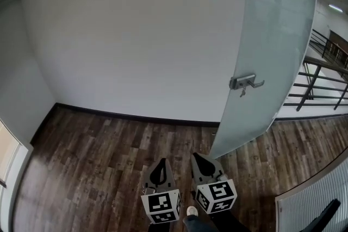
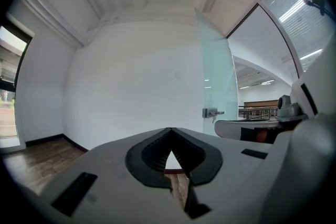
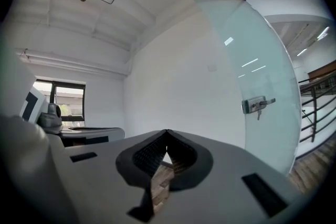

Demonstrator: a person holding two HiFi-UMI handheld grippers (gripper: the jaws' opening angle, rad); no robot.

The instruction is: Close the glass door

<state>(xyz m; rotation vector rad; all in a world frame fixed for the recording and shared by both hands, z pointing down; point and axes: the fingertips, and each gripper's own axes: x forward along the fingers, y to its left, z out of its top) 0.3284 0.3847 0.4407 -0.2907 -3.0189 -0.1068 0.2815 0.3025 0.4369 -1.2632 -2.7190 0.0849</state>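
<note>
Head view, the step in hand: looks like the approach, nothing is touching the door yet. Best bet is probably to bring the right gripper up to the lever handle, since it sits nearer that side. Working at the handle edge, away from the hinges, should give the most leverage. Glass is slick, so bare closed tips on the pane could skid. Hooking or pressing at the metal handle seems safer, with a slow steady swing so the panel doesn't slam.
Right gripper: jaws fully together in the right gripper view, nothing between them, touching nothing.
Left gripper: same story in the left gripper view, tips meet, empty, no contact.
Both tongs: side by side, low in the head view, pointing roughly level toward the wall.
Shoe: person's foot just behind the marker cubes.
Glass door: frosted, standing open ahead and to the right, its bottom corner just beyond the right gripper.
Wood floor: dark planks under everything.
White wall: straight ahead, left of the door.
Railing: black metal, past the door on the right.
</note>
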